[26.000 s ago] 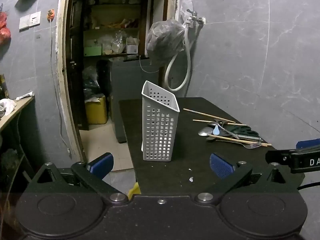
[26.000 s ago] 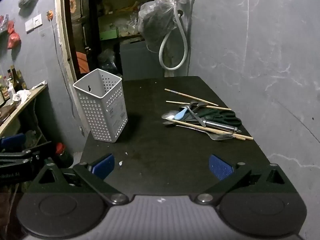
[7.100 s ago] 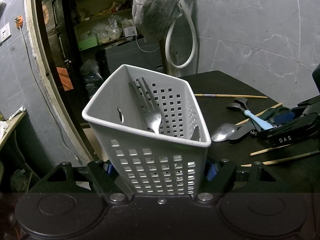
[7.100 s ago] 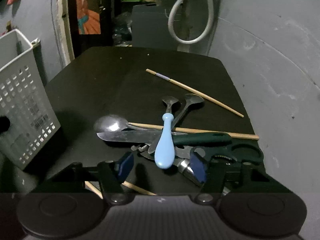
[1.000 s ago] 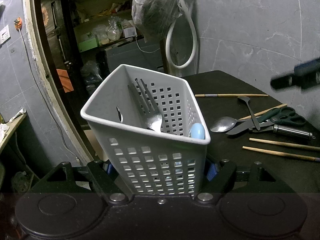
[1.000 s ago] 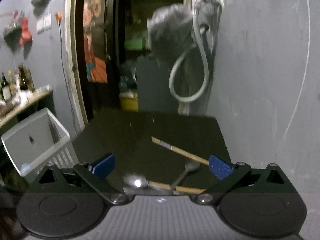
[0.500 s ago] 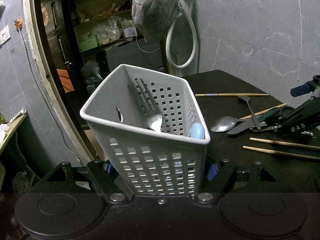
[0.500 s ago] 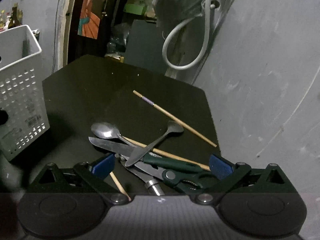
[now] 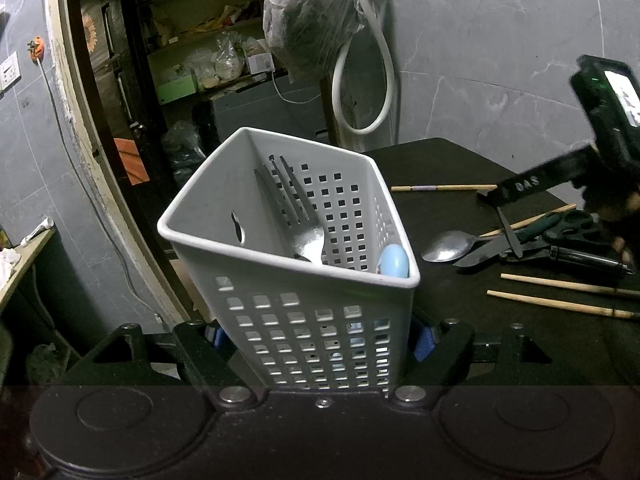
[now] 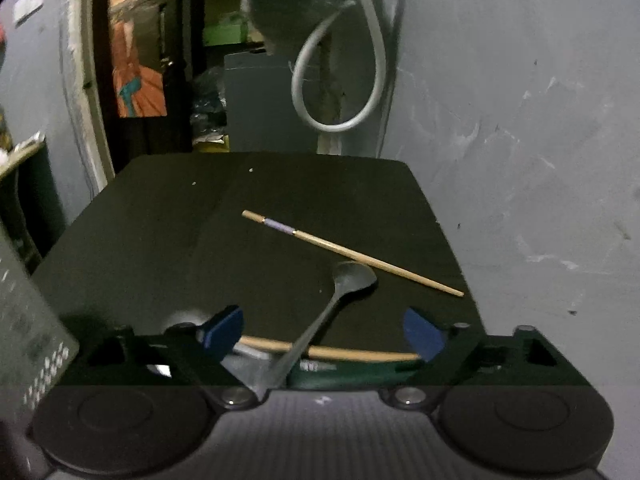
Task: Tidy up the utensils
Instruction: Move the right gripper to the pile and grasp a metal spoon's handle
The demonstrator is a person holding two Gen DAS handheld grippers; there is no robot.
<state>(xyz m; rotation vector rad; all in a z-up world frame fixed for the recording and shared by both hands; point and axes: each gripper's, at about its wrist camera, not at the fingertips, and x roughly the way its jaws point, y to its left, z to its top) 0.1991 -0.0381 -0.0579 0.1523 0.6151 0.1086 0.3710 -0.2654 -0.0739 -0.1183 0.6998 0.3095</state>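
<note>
Since a second ago our right gripper (image 10: 323,332) has come down from high over the table (image 10: 168,216) to the utensil pile, and its jaws have just been closing a little; they stand wide apart with a dark spoon (image 10: 340,292) lying between the blue pads, which do not press on it.

We take the white basket (image 9: 304,320) as our landmark. Our left gripper (image 9: 320,334) is clamped on its lower walls — one blue pad on each side. Inside the basket a fork (image 9: 298,216) leans against the far wall, tines up, and a pale blue handle (image 9: 394,262) stands in the right corner. Right of the basket — well apart — lie a silver spoon (image 9: 448,246), green-handled scissors (image 9: 560,226) and loose chopsticks (image 9: 560,304). The right gripper (image 9: 520,190) hangs over that pile.
</note>
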